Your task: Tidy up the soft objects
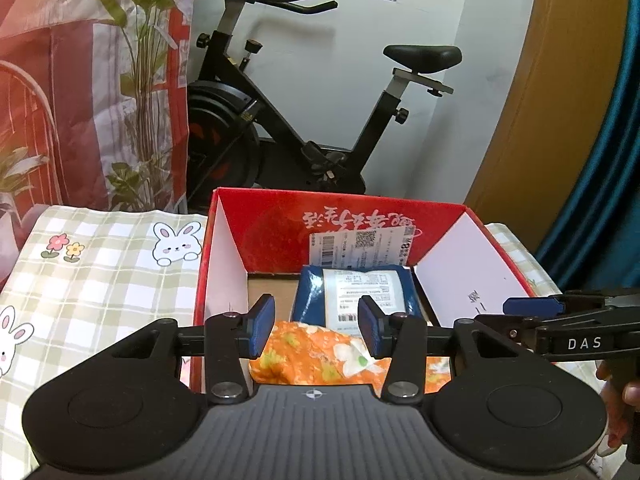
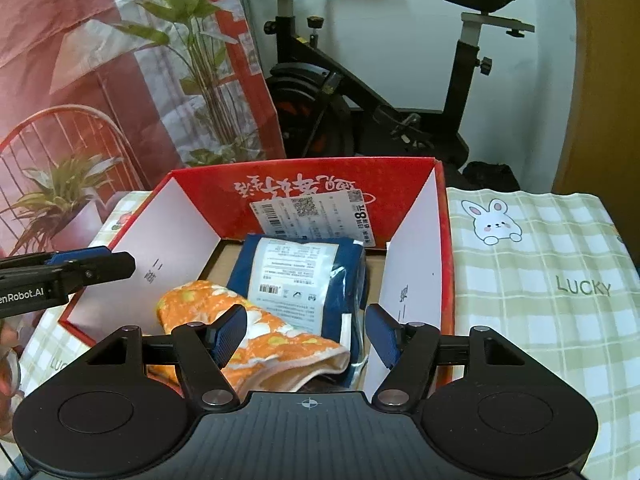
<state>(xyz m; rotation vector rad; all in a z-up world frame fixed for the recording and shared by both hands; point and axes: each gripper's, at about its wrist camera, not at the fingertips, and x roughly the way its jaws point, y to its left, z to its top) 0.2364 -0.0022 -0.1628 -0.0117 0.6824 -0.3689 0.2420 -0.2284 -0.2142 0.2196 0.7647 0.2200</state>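
A red cardboard box (image 1: 280, 220) with white inner flaps stands open on the table. Inside lie a folded orange floral cloth (image 1: 316, 364) at the near side and a blue plastic-wrapped packet (image 1: 360, 288) with a white label behind it. My left gripper (image 1: 316, 326) hovers over the cloth, open, its blue pads touching nothing. In the right wrist view the box (image 2: 400, 184), cloth (image 2: 200, 304) and packet (image 2: 296, 276) show again. My right gripper (image 2: 307, 334) stands open just above the cloth's near end, holding nothing. Each gripper's pads (image 1: 528, 306) reach into the other's view.
A green checked tablecloth (image 2: 540, 260) with rabbit prints covers the table on both sides of the box. A black exercise bike (image 1: 304, 120) stands behind the table. A printed red hanging (image 1: 80, 100) is at the back left, a wooden door (image 1: 560, 100) at the right.
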